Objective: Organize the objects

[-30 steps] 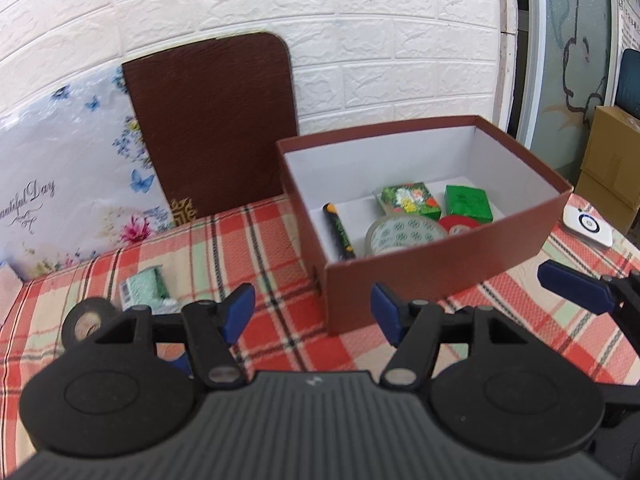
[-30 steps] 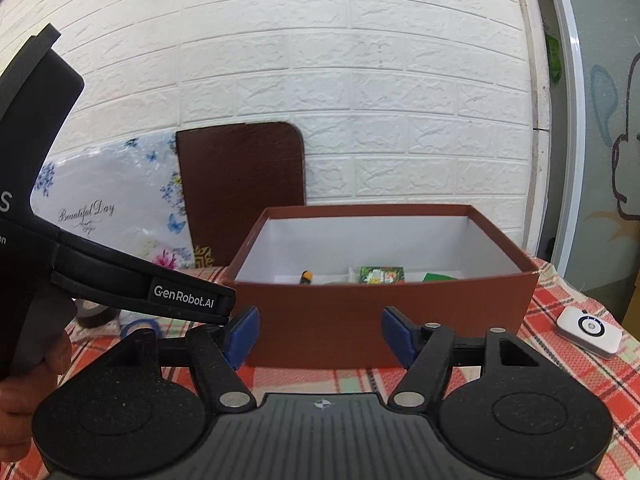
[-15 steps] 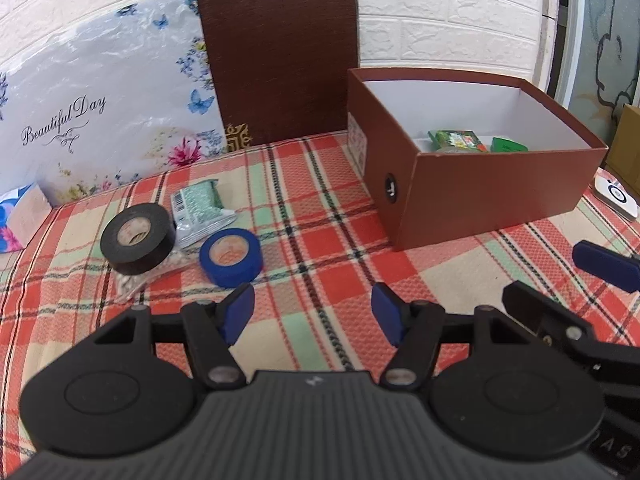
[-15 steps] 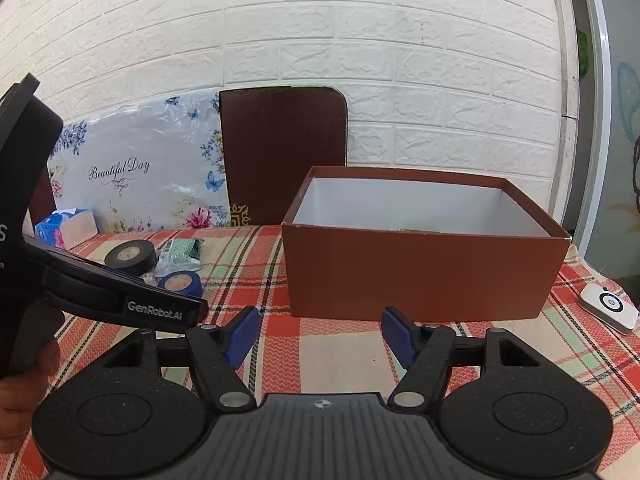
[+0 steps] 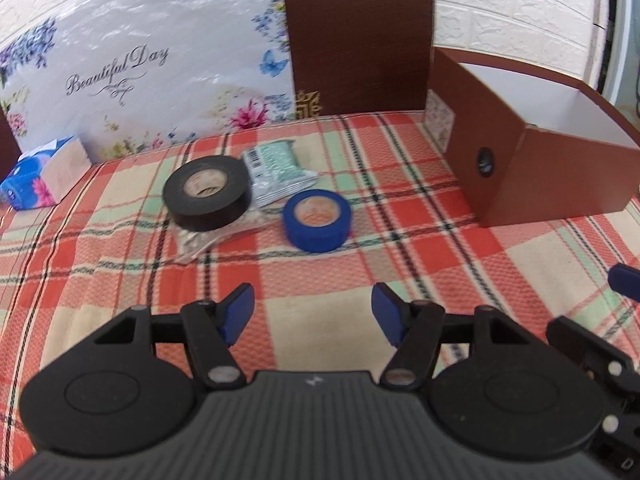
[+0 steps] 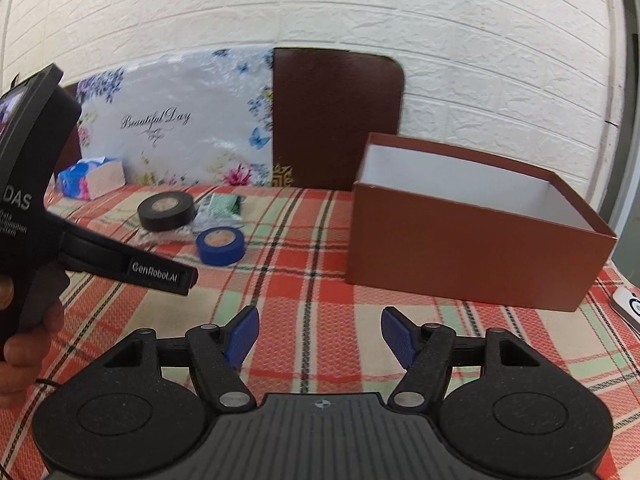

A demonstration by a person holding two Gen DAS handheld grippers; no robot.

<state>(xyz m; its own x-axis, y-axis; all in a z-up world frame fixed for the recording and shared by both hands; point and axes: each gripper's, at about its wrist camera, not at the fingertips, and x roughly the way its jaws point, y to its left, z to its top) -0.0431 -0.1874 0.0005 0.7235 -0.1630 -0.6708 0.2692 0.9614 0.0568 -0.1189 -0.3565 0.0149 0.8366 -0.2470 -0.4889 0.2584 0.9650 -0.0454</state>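
A blue tape roll (image 5: 317,221) lies flat on the plaid cloth, just ahead of my open, empty left gripper (image 5: 312,314). A larger black tape roll (image 5: 207,192) sits to its left, resting on a clear plastic packet. A packet of green items (image 5: 278,168) lies behind both. The open brown box (image 5: 532,172) stands to the right; its contents are hidden from here. In the right wrist view my right gripper (image 6: 320,336) is open and empty, with the blue roll (image 6: 220,245), black roll (image 6: 166,212) and box (image 6: 468,256) ahead of it.
A floral "Beautiful Day" board (image 5: 140,76) and a brown board (image 5: 356,36) lean on the white brick wall. A blue tissue pack (image 5: 42,178) lies far left. A white round-button device (image 6: 628,304) lies right of the box. The left gripper's handle (image 6: 80,240) fills the right view's left side.
Both grippers swung left, away from the box. The tape rolls and green packet moved toward the middle of the left view and look closer. Both jaws stayed open.
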